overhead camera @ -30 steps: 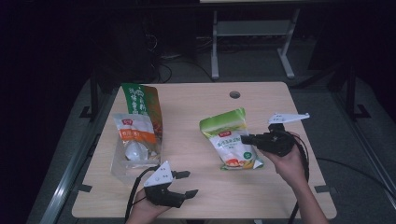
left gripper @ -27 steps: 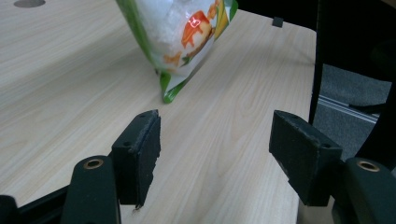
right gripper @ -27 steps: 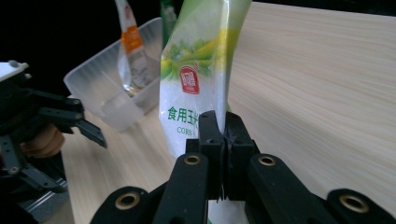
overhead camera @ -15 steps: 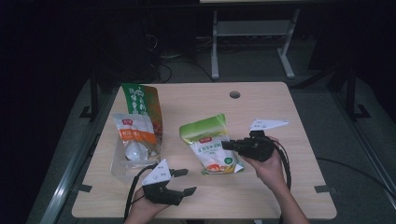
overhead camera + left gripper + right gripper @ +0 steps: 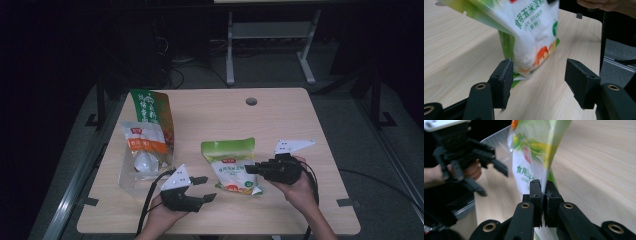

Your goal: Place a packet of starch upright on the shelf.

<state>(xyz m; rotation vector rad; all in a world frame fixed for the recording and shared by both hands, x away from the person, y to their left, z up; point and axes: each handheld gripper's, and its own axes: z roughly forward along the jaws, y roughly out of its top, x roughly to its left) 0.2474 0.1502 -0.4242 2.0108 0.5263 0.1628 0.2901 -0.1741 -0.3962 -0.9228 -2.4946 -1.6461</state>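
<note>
Currently the right gripper fingers are pinching the corn starch bag edge above the bench, while the left gripper fingers, closing, are standing open beside it, risking slippage.

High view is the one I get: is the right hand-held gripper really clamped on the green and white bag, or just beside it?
Observer: Clamped. In the right gripper view the right hand-held gripper pinches the edge of the green and white bag between its pads.
Operator: And the left one, is it on the bag too?
Observer: No. In the left gripper view the left hand-held gripper stands open; the bag's lower corner sits close by the left pad, and I cannot tell if they touch.
Operator: Is the bag lying flat?
Observer: No, it hangs tilted in that view, and only its lower corner seems to reach the table.
</note>
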